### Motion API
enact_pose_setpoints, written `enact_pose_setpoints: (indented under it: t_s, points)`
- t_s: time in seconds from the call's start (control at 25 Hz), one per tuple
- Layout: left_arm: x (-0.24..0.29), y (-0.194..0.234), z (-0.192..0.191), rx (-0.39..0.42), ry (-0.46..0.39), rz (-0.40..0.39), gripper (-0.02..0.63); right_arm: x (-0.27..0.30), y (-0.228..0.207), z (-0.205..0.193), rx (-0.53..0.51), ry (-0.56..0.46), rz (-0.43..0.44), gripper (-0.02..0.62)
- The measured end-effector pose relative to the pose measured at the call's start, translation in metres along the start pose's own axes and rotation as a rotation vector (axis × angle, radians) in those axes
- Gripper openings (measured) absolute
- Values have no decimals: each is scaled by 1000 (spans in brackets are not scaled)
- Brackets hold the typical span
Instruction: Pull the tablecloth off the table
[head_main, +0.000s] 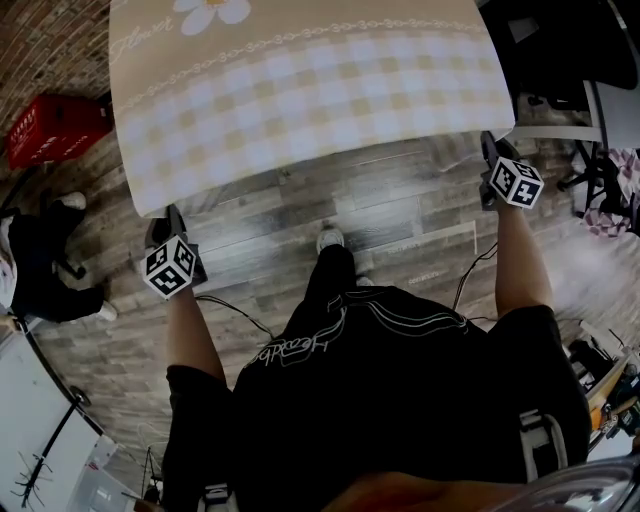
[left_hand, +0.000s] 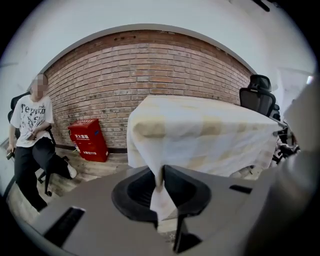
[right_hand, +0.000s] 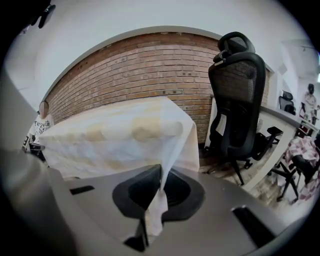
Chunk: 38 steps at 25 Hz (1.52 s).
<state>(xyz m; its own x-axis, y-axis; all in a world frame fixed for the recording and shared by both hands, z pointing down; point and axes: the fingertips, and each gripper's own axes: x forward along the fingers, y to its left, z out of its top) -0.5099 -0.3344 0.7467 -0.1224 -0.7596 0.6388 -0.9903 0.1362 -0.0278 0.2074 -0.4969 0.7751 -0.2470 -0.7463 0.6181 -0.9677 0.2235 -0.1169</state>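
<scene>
The grey left gripper (left_hand: 161, 176) and grey right gripper (right_hand: 160, 182) each pinch a corner of the beige checked tablecloth (head_main: 300, 90)

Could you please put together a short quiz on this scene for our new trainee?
1. True or false: the left gripper is shut on a corner of the tablecloth.
2. What does the right gripper hold? A) nothing B) the tablecloth C) a chair leg
3. Fill in: the box by the brick wall is ____.
Key: 1 true; 2 B; 3 red.
</scene>
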Motion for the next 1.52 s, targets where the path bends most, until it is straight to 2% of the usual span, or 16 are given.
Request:
enact_pose_setpoints:
  t_s: [0.24, 0.64, 0.88, 1.04, 1.28, 1.52]
  points:
    - [-8, -4, -3, -41, 2, -5, 15, -20, 0, -5, -10, -9, -24, 0]
    - [-42, -6, 4, -65, -31, 1, 11, -53, 3, 6, -13, -24, -37, -2]
    - [-69, -6, 17, -117, -74, -17, 11, -76, 1, 19, 60, -40, -56, -2]
    - [-84, -6, 27, -129, -88, -30, 11, -92, 0, 25, 68, -45, -65, -2]
    - [-98, -6, 32, -159, -94, -35, 6, -113, 11, 47, 147, -123, -24, -2]
    - [-114, -1, 40, -181, -109, -29, 6, -136, 41, 76, 137, -188, 48, -2]
